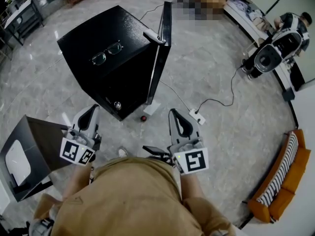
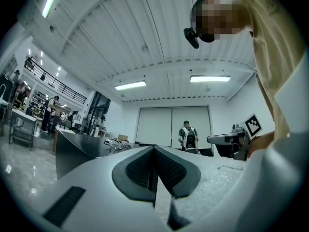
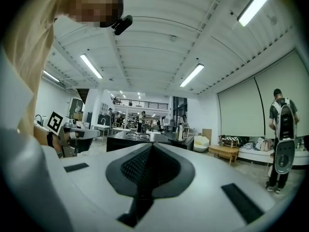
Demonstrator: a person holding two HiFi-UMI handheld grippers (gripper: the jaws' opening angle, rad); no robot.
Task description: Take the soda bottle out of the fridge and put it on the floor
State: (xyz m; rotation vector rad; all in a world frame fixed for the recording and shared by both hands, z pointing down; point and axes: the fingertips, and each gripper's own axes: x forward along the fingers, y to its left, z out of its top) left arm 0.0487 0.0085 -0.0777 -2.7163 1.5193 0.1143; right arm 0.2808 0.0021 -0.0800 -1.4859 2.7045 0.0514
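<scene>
Black box-shaped fridge (image 1: 129,29), door (image 1: 166,28) swung open, seen edge-on. Bare grey marble floor (image 1: 206,68) all round. Left gripper (image 1: 89,113) and right gripper (image 1: 175,116) near its front edge, jaws pressed together, empty.

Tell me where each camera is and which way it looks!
Head view: on the person's head, looking steeply down at the black fridge, the glasses on top of it and the floor; shows the left gripper, the right gripper and the tan shirt.
Left gripper view: on the left gripper, looking level along its shut jaws across the room; the right gripper shows at the right.
Right gripper view: on the right gripper, looking along its shut jaws; the left gripper shows at the left.
Shared: all three see the glasses on the fridge.
</scene>
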